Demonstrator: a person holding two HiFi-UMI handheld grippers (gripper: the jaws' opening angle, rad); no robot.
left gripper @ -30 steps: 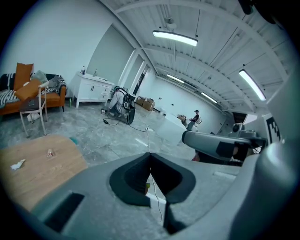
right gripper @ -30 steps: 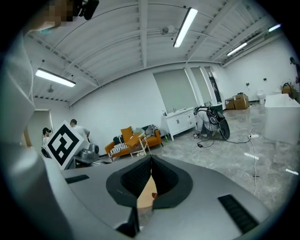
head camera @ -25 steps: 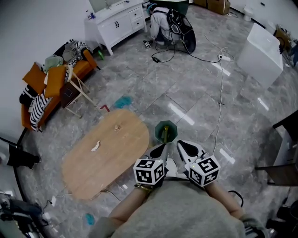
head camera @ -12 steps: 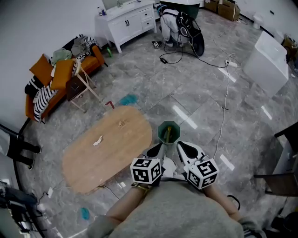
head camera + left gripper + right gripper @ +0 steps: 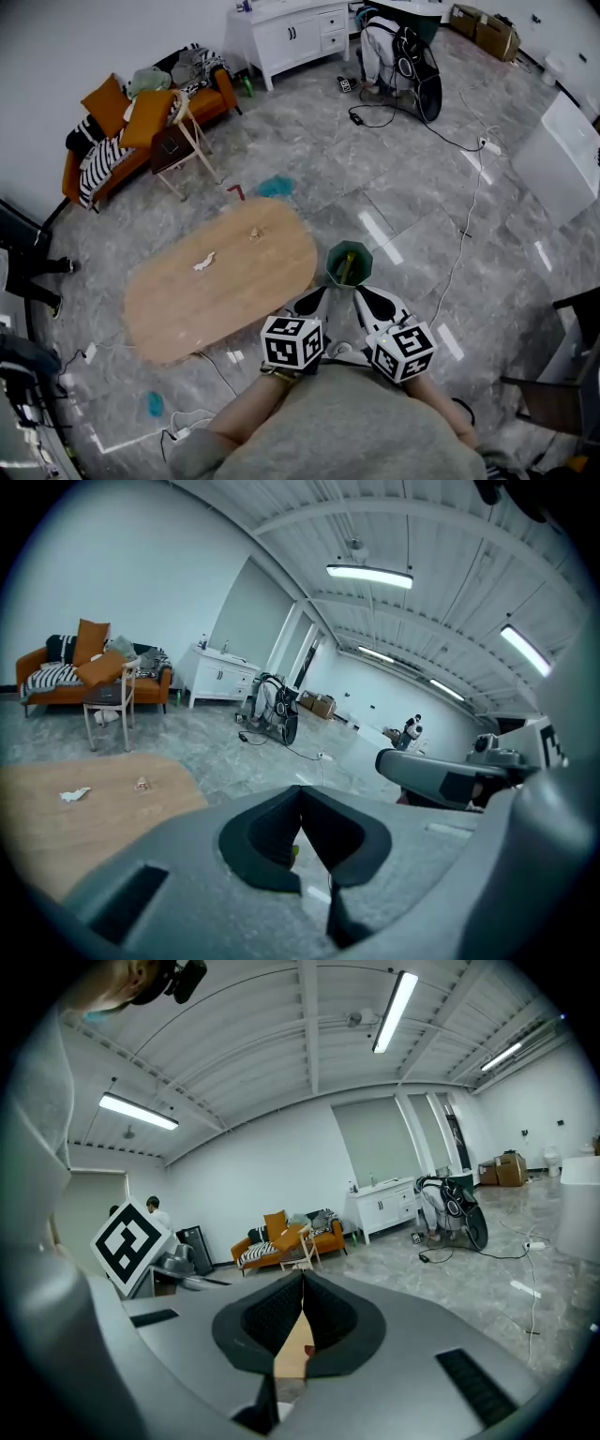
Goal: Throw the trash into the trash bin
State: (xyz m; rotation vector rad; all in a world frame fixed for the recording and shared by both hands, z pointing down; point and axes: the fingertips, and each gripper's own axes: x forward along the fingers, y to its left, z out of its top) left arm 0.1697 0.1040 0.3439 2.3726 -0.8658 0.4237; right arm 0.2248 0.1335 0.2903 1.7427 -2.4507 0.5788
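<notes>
Grey plastic jaws of your left gripper (image 5: 317, 298) are pressed together with nothing between them, and your right gripper (image 5: 367, 296) is the same, closed and empty. Both point toward the dark green hexagonal trash bin (image 5: 348, 264), which stands on the floor just beyond their tips, beside the end of the oval light wooden table (image 5: 169, 319). Something yellowish lies inside the bin, so I judge that a part of the work is done. What is left: a white crumpled scrap of paper (image 5: 204, 262) and a small brownish scrap (image 5: 254, 232) lie on the table top, well apart from both grippers. A teal piece on the grey floor (image 5: 275, 187) beyond the table may also be trash; I cannot tell. The table itself stands between you and it, and a thin white cable (image 5: 466, 244) runs on the floor to the right of the bin
</notes>
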